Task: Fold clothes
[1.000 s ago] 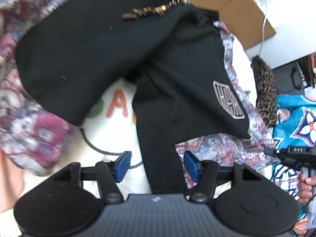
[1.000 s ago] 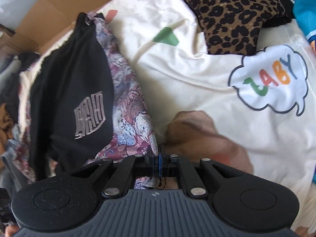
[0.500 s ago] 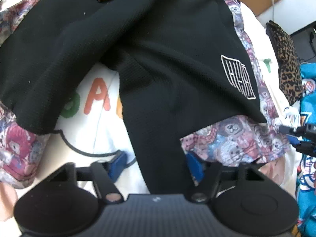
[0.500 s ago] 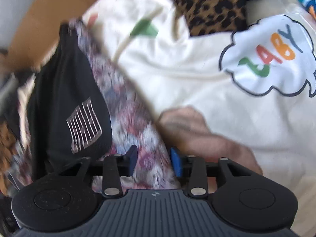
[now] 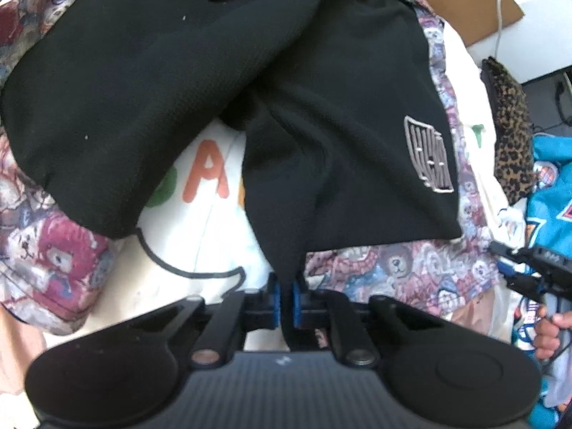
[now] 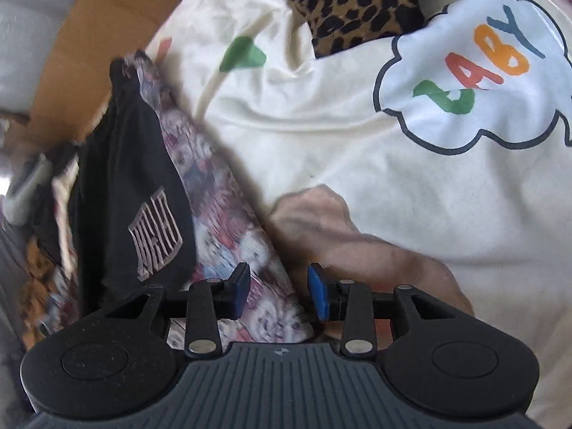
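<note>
Black shorts with a pale striped logo lie spread over a teddy-bear print garment. My left gripper is shut on the hem of the shorts' near leg, the cloth pinched between the blue pads. In the right wrist view the same black shorts and the bear-print garment lie at the left. My right gripper stands open over the print garment's near corner, holding nothing. The right gripper also shows at the right edge of the left wrist view, held by a hand.
Everything lies on a cream sheet with a "BABY" cloud print. A leopard-print garment lies at the far side, a turquoise patterned one at the right. Cardboard sits beyond the sheet.
My left gripper went from open around the shorts' leg to shut on its hem. My right gripper let go of the bear-print garment and opened.
</note>
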The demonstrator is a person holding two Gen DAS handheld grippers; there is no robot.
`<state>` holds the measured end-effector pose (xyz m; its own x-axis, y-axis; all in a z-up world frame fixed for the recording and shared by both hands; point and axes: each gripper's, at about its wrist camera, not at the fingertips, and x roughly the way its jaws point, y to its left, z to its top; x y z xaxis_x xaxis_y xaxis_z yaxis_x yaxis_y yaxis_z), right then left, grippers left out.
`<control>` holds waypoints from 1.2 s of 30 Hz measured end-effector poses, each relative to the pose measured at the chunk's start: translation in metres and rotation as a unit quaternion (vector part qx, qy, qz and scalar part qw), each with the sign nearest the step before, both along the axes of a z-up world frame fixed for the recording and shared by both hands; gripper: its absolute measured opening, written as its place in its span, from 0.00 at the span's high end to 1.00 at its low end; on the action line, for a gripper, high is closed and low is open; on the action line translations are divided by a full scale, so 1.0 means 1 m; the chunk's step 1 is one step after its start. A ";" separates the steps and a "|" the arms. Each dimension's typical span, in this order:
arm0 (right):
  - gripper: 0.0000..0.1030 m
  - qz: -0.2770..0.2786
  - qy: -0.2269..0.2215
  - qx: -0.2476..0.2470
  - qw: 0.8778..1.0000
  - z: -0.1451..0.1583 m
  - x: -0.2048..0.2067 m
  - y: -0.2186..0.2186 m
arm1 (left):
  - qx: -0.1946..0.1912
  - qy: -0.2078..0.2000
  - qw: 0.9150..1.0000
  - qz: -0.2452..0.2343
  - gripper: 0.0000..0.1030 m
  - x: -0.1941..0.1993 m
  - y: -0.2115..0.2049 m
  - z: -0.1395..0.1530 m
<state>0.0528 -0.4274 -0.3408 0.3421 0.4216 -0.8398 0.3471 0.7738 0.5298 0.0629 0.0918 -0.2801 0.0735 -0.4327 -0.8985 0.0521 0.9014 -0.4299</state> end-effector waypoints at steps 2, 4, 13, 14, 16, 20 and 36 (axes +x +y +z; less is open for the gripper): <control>0.60 0.016 0.005 -0.012 1.000 -0.001 0.001 0.004 | -0.008 0.006 1.000 0.005 0.64 0.002 -0.006 -0.003; 0.60 0.024 0.009 -0.020 0.999 -0.002 0.001 0.008 | -0.013 0.009 1.000 0.007 0.48 0.003 -0.016 -0.006; 0.98 0.099 0.022 -0.093 0.990 0.018 0.010 0.027 | 0.002 0.015 1.000 0.008 0.96 0.000 -0.020 -0.010; 0.98 0.107 0.021 -0.097 0.989 0.023 0.012 0.026 | -0.007 0.012 1.000 0.006 0.97 -0.001 -0.019 -0.007; 0.98 0.114 0.018 -0.107 0.988 0.033 0.016 0.022 | -0.033 0.012 0.999 0.004 0.97 -0.003 -0.016 -0.002; 0.98 0.118 0.020 -0.133 0.984 0.050 0.023 0.013 | -0.075 0.017 0.997 -0.012 0.97 -0.005 -0.020 0.009; 0.99 0.124 0.017 -0.219 0.968 0.102 0.030 -0.031 | -0.142 0.018 0.984 -0.109 0.97 -0.015 -0.075 0.013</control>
<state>0.0826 -0.4587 -0.2389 0.2446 0.0884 -0.9656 0.1337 0.9833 0.1239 0.0478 0.0164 -0.2675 -0.0775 -0.6690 -0.7392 0.2106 0.7137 -0.6681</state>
